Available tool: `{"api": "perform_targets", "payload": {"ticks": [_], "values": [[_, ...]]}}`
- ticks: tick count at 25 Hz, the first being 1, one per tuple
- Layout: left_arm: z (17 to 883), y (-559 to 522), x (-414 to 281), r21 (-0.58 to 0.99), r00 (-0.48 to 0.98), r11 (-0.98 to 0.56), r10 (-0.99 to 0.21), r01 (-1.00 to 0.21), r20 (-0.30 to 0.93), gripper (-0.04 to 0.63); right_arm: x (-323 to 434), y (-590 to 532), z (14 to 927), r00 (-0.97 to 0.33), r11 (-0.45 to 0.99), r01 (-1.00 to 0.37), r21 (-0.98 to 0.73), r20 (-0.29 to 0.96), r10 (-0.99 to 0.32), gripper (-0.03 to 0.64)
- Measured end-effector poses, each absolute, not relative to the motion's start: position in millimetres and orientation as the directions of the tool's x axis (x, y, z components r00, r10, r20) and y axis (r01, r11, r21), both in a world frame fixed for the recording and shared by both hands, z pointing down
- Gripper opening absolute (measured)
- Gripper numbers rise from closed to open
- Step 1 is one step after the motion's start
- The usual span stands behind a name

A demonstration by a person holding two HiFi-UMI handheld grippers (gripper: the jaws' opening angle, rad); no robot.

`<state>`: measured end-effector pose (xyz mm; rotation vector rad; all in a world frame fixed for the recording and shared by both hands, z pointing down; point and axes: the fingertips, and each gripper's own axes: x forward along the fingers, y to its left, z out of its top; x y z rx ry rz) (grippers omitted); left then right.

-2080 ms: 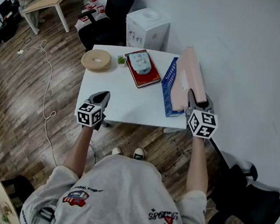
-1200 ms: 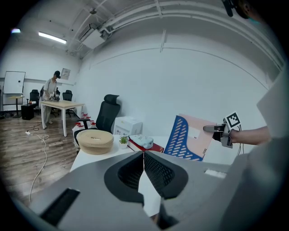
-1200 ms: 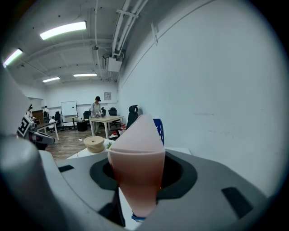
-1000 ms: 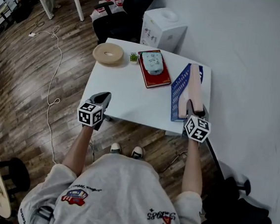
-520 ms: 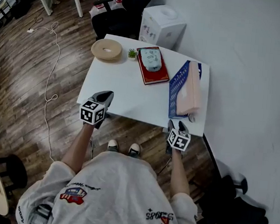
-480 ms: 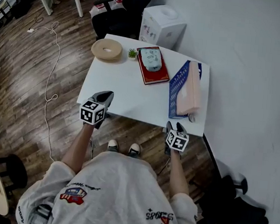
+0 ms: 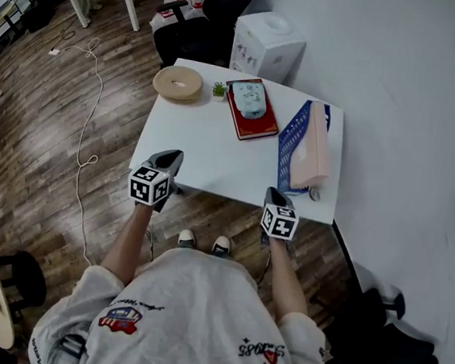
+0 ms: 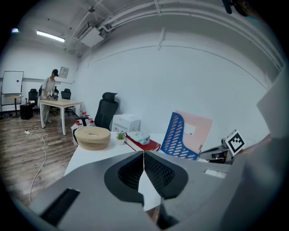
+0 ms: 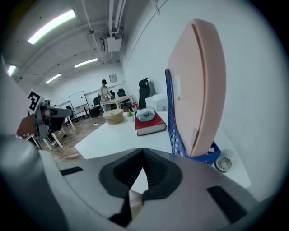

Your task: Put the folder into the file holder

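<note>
- White desk [image 7: 215, 147] is carrying the blue file holder [image 7: 290, 147].
- I'm seeing the pink folder [image 7: 312, 150] standing inside the file holder.
- Right hand-held gripper [image 7: 273, 192], hovering just before the file holder, has just been closing, empty.
- Left hand-held gripper [image 7: 169, 157], hovering well left of the file holder, is showing jaws together.

A red book [image 7: 253, 111] lies on the white tabletop [image 7: 206, 155] with a pale bundle [image 7: 250, 99] on top. In the head view, a small potted plant [image 7: 218, 91] stands just left of the book and a round tan cushion [image 7: 178, 83] lies further left. A white water dispenser [image 7: 268, 46] and a black chair [image 7: 209, 10] stand beyond the book.
</note>
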<state>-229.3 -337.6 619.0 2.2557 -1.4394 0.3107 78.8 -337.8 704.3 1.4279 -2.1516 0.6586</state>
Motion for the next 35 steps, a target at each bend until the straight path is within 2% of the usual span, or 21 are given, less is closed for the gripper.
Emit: {"api": "perform_targets", "payload": {"ticks": [9,16,35], "values": [[610,-335,-243,0.237,0.407,-0.337,-0.822,-0.911,0.397,0.008,43,-378,594,-0.425,0.442,-0.895,-0.056,0.403,-0.811,0.005],[601,-336,-243,0.227,0.409,-0.346,-0.838,-0.91,0.362,0.008,13,-380,521,-0.49,0.506,-0.863,0.005,0.237,-0.839,0.005],[605,-341,-240,0.239,0.421,-0.353,-0.83,-0.905,0.367,0.008,13,-379,522,-0.491,0.504,-0.864,-0.012,0.246,-0.836,0.003]]}}
